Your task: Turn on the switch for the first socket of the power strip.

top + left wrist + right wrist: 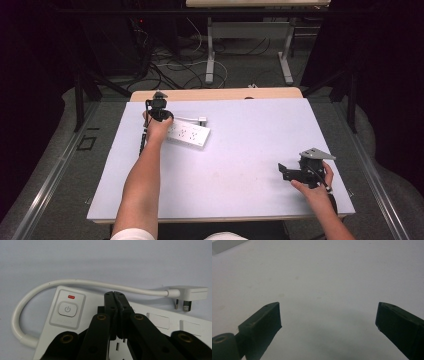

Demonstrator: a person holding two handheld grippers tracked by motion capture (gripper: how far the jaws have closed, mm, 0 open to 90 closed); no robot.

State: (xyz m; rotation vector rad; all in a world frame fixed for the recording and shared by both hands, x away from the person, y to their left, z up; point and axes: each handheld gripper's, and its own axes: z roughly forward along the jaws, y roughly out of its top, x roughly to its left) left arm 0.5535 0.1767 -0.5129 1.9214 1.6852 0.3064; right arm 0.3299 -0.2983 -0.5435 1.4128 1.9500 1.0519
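The power strip [75, 315] lies flat at the far left of the counter [240, 160], its cord [82, 283] looped round to the plug [188, 293] lying just beside it. We have the left gripper [115, 293] clenched on nothing, jaws pressed together over the strip's face near the switch [67, 309] — a blunt tip, we judge, for pressing rather than gripping. Our right gripper [328, 315] rests well apart at the near right, released, jaws wide over bare counter — out of the way.
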